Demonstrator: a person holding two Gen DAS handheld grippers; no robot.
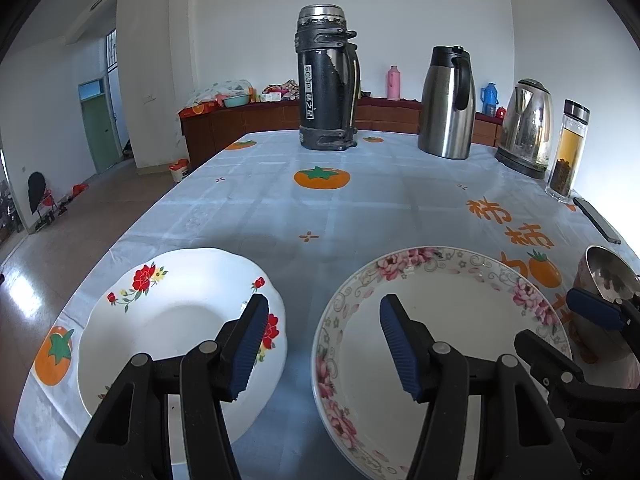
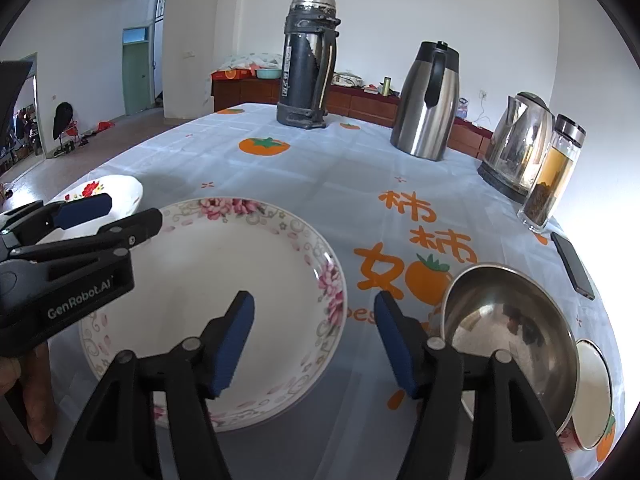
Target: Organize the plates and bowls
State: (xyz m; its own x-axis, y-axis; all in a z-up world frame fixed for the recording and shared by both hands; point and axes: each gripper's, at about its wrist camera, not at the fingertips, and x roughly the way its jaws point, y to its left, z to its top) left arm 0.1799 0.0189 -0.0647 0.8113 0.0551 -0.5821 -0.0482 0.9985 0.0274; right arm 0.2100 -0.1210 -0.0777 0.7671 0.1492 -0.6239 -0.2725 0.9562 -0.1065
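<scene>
A white plate with red flowers (image 1: 176,312) lies at the near left of the table; it also shows in the right wrist view (image 2: 120,192). A pink-flowered plate (image 1: 460,320) (image 2: 224,300) lies in the middle. A steel bowl (image 2: 508,332) (image 1: 608,272) sits at the right, with a second bowl (image 2: 596,392) behind it. My left gripper (image 1: 324,344) is open and empty, above the gap between the two plates. My right gripper (image 2: 316,344) is open and empty, above the gap between the pink plate and the steel bowl.
A black thermos (image 1: 326,80), a steel carafe (image 1: 448,104), an electric kettle (image 1: 524,128) and a glass tea bottle (image 1: 568,152) stand along the far and right side. A phone (image 2: 572,264) lies near the right edge. The table's left edge drops to the floor.
</scene>
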